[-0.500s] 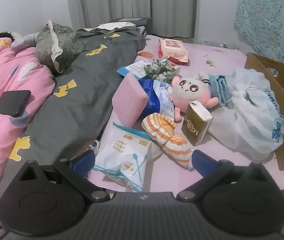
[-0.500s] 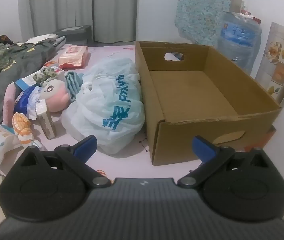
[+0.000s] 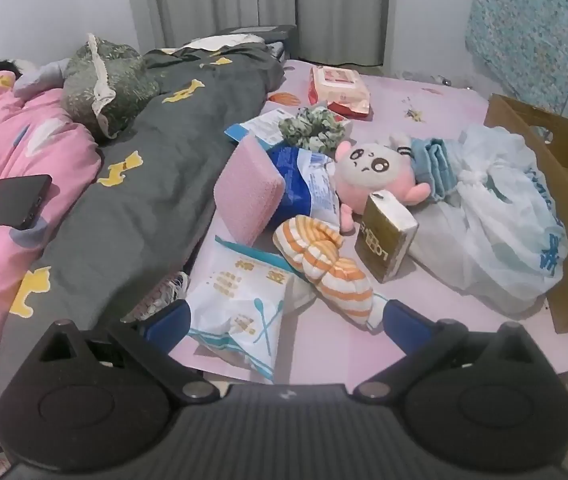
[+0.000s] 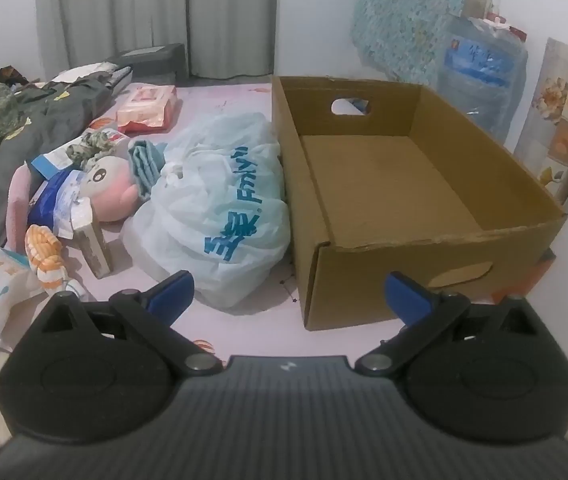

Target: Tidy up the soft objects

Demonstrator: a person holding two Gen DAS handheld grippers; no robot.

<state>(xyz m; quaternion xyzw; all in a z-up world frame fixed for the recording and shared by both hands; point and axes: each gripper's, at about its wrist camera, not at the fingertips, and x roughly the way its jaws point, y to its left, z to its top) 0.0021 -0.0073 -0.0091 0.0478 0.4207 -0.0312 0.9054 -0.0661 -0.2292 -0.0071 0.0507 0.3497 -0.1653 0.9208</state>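
Observation:
A heap of soft things lies on the pink mat: a pink plush doll (image 3: 372, 172) (image 4: 110, 192), an orange-striped cloth (image 3: 324, 268) (image 4: 44, 256), a pink sponge pad (image 3: 248, 192), a green scrunchie (image 3: 312, 132), a folded blue cloth (image 3: 438, 160) and a white plastic bag (image 3: 500, 216) (image 4: 220, 208). An empty cardboard box (image 4: 412, 184) (image 3: 556, 152) stands right of the bag. My left gripper (image 3: 286, 318) is open, low over a white snack packet (image 3: 240, 316). My right gripper (image 4: 290, 294) is open before the box's near corner, holding nothing.
A gold carton (image 3: 384, 236) leans by the doll, with a blue-white packet (image 3: 304, 184) and a wet-wipes pack (image 3: 338, 88) behind. A grey quilt (image 3: 156, 184), a pink quilt (image 3: 4, 168) and a black phone (image 3: 16, 200) lie left. A water jug (image 4: 484, 80) stands behind the box.

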